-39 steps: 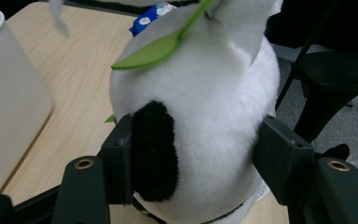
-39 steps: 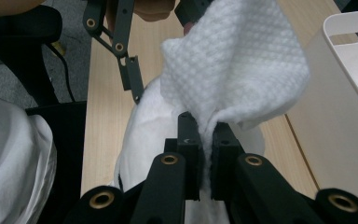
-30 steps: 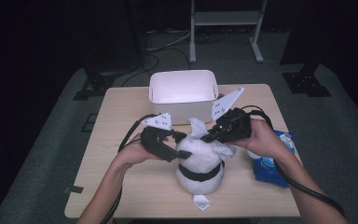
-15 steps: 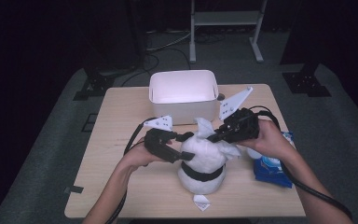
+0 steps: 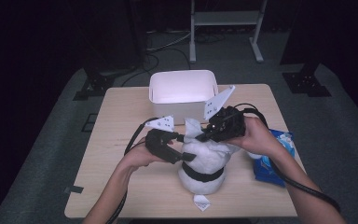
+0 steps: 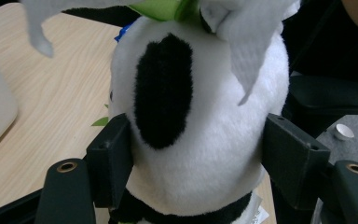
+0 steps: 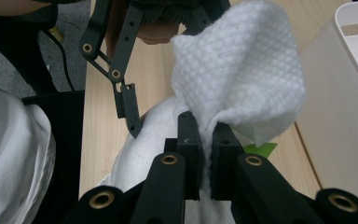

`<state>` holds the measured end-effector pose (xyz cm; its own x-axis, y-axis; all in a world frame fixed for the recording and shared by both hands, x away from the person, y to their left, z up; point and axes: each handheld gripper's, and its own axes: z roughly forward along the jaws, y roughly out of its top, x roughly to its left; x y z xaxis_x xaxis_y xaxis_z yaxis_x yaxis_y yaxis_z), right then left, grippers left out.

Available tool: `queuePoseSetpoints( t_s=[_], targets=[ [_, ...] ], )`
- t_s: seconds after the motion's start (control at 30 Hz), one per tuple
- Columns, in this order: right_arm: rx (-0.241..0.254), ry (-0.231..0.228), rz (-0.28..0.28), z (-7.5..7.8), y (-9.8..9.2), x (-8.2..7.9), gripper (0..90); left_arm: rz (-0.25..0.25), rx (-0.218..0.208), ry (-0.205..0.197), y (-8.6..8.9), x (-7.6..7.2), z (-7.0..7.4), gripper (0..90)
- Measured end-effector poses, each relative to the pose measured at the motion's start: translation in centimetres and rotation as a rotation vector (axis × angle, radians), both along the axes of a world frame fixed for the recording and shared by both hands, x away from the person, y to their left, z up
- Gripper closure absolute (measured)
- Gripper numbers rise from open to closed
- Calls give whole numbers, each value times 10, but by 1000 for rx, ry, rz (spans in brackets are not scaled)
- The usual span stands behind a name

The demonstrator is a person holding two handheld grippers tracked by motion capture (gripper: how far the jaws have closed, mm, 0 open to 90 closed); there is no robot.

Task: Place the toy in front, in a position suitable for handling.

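Item: panda plush toy [image 5: 200, 161], upright just in front of the white bin [image 5: 182, 88]. My left gripper [image 5: 181, 151] clamps its body on both flanks. My right gripper [image 5: 204, 134] pinches a white wipe [image 7: 242, 79] at its top. Step, as I judge: wiping. Next: drag the wipe across fur, hold steady.

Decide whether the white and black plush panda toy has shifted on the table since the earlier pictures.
Yes. The white and black plush panda toy now stands slightly nearer the white plastic bin, more upright.
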<state>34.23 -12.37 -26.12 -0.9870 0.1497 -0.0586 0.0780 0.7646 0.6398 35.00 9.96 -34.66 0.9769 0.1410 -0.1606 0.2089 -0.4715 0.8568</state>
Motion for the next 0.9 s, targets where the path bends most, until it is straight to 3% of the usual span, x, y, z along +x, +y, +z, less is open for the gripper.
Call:
queuePoseSetpoints(
  t_s=[0.33, 0.57, 0.73, 0.9],
  targets=[
    [24, 22, -30, -8, -19, 0, 848, 6, 18, 11, -5, 0, -8, 187],
    [64, 33, -41, -15, -30, 0, 850, -13, -20, 52, -17, 3, -29, 89],
    [60, 25, -55, -14, -32, 0, 849, -13, -80, 69, -13, 7, -32, 274],
    [84, 21, -44, -11, -30, -1, 849, -19, -26, 21, -8, 5, -18, 358]
  ],
)
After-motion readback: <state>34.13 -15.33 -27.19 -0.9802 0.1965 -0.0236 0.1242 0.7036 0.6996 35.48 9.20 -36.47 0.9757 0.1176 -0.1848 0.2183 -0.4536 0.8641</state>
